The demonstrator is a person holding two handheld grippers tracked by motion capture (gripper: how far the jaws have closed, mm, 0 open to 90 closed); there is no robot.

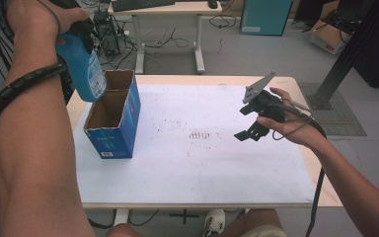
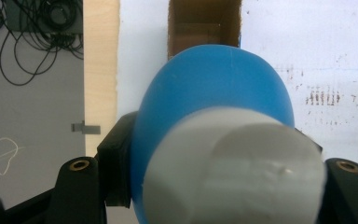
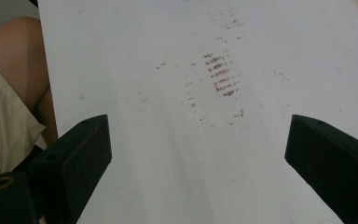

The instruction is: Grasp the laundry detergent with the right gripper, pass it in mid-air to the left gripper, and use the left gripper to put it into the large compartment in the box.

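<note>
The left gripper [image 1: 81,34] has its fingers closed on the neck of a smooth blue bottle [image 1: 85,69] (probably slippery, maybe heavy) above the open box [image 1: 112,118], while the right gripper [image 1: 251,123] hangs open.

One blue bottle [image 1: 85,69] with one grey cap [image 2: 233,172], one open blue box [image 1: 114,118], two compartments, two grippers, left [image 1: 81,29], right [image 1: 252,121], one table [image 1: 202,163], one white sheet [image 1: 256,168].
</note>
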